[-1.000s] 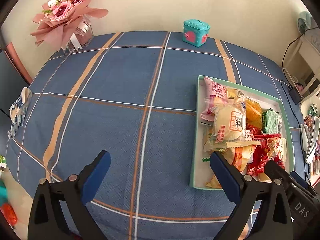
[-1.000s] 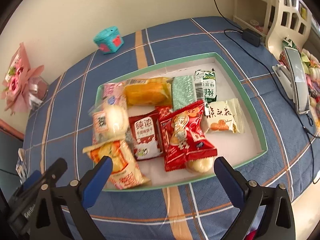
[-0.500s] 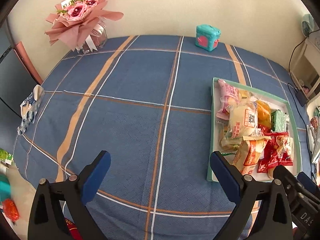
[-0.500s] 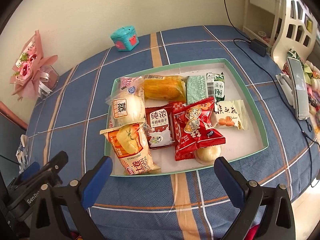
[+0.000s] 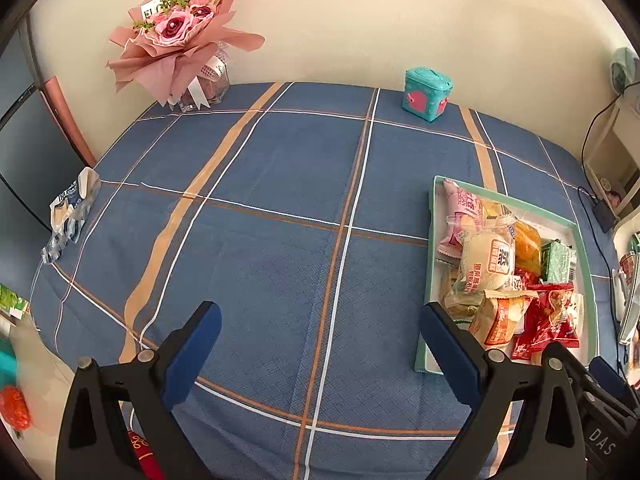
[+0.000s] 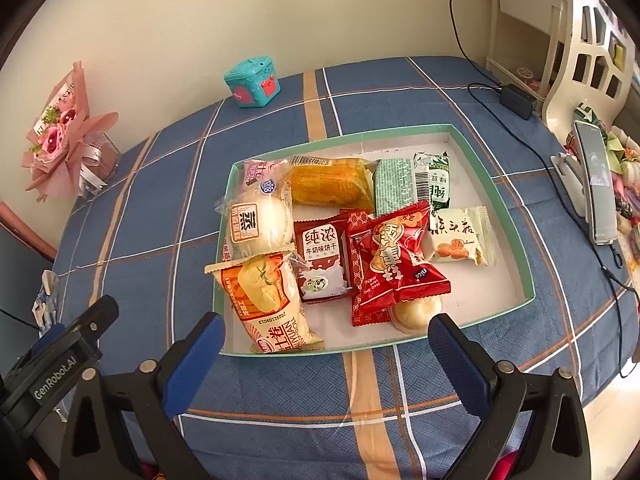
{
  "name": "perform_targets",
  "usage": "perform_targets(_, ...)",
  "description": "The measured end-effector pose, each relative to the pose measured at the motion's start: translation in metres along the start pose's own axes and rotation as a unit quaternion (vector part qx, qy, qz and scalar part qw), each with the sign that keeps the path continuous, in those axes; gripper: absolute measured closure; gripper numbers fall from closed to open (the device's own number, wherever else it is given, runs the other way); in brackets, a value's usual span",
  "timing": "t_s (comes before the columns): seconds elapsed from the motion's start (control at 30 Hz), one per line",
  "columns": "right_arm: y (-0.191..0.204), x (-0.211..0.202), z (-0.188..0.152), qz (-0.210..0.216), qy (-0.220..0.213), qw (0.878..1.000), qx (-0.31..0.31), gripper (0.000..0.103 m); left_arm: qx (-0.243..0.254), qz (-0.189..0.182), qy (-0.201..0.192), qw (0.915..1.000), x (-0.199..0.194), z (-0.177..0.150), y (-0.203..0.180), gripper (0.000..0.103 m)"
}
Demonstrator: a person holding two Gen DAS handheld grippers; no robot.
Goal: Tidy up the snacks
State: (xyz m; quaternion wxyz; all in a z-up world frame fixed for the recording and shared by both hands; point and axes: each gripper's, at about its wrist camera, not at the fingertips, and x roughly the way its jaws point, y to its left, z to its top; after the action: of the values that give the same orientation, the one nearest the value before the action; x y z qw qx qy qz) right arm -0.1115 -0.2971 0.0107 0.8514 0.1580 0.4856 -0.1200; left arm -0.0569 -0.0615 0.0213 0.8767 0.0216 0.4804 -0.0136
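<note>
Item: snack tray [image 6: 516,240] on the plaid-clothed counter [image 5: 280,200], packets heaped at its nine o'clock side; right gripper [image 6: 326,344] and left gripper [image 5: 320,338], jaws apart and empty; advice: approach the orange bread packet [image 6: 266,296] squarely, pinching its sealed edge.

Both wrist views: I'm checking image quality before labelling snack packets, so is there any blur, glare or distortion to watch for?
Left wrist view: sharp at centre, strong fisheye bending of the tablecloth lines, dark corners, a blurred red object at the lower left edge. Right wrist view: even, soft light; packets in the tray readable, mild sheen on the red packet; the phone is stretched near the right rim.
</note>
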Motion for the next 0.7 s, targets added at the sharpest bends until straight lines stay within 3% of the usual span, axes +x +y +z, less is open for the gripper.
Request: perform_targets(0.7, 0.0049, -0.0065, 0.0031, 0.0, -0.008, 1.0, -0.01, 0.0, -0.001, 0.022, 0.007, 0.9997, -0.0051, 0.0017, 0.0012, 0.004)
